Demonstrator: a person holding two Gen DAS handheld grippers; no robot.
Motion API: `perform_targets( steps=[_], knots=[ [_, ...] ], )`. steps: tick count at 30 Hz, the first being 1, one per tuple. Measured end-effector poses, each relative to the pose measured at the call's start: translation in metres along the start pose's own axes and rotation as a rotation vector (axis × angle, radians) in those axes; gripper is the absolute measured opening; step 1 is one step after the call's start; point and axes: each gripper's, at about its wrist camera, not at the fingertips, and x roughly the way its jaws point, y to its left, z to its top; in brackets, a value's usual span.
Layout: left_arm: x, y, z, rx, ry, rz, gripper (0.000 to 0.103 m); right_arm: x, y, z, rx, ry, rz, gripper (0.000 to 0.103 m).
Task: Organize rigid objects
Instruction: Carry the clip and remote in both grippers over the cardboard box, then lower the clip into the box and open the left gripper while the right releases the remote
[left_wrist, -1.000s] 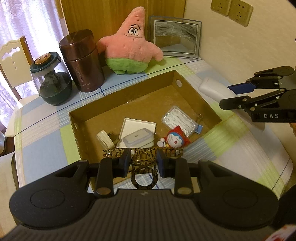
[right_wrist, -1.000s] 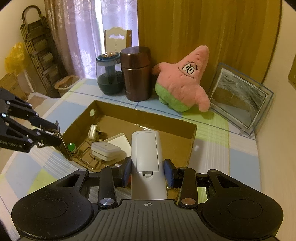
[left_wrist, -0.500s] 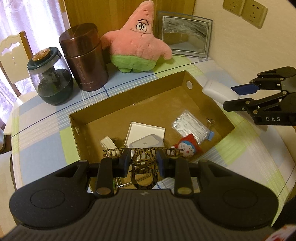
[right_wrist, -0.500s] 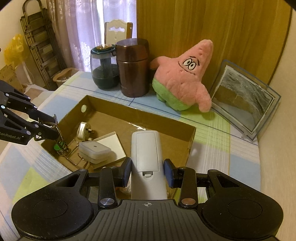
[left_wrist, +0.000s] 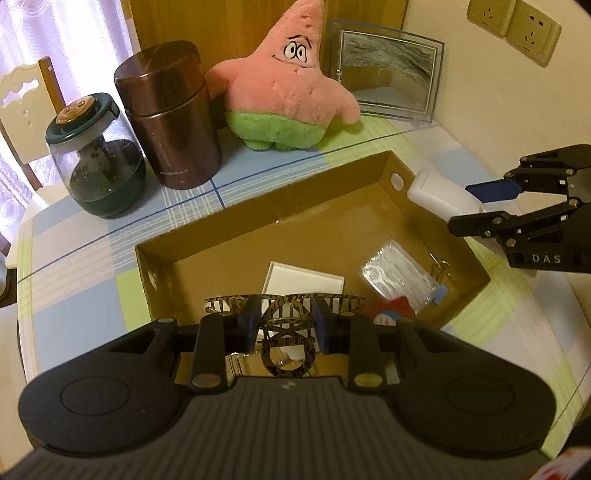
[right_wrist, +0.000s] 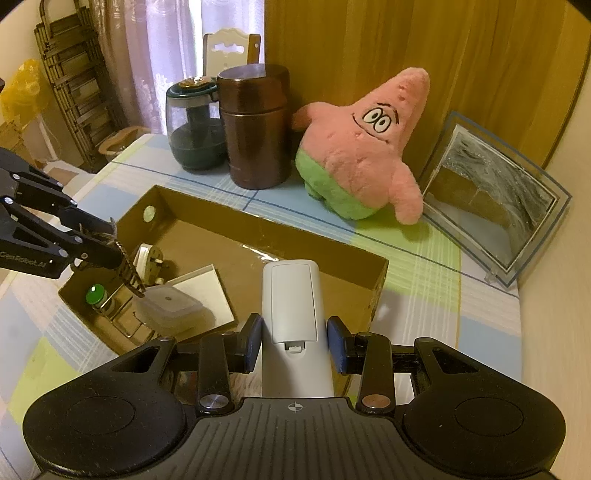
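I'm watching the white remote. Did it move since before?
Yes. The white remote, held in the right gripper, has come in over the cardboard box's right wall.

The right gripper (left_wrist: 491, 206) reads "DAS"; the left gripper (right_wrist: 127, 275) reads "GenRobot.AI"; the canister's print is unreadable.

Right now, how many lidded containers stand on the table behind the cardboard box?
2: a glass jar at the left and a brown metal canister right beside it; none seems hidden.
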Motion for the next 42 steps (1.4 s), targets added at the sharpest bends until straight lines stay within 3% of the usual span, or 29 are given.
perform_targets(
  steps=[15,34,42],
  knots=[
    [0.042,0.022,0.025,-0.054,0.009,0.020,0.025,0.034,-0.004,0.021,-0.027,0.028,0.008,0.035],
    [0.083,0.050,0.027,-0.201,-0.009,0.051,0.025,0.071,0.000,0.029,-0.050,0.055,0.005,0.035],
    [0.093,0.051,0.027,-0.217,-0.014,0.060,0.026,0.080,-0.001,0.033,-0.070,0.063,-0.007,0.035]
  ],
)
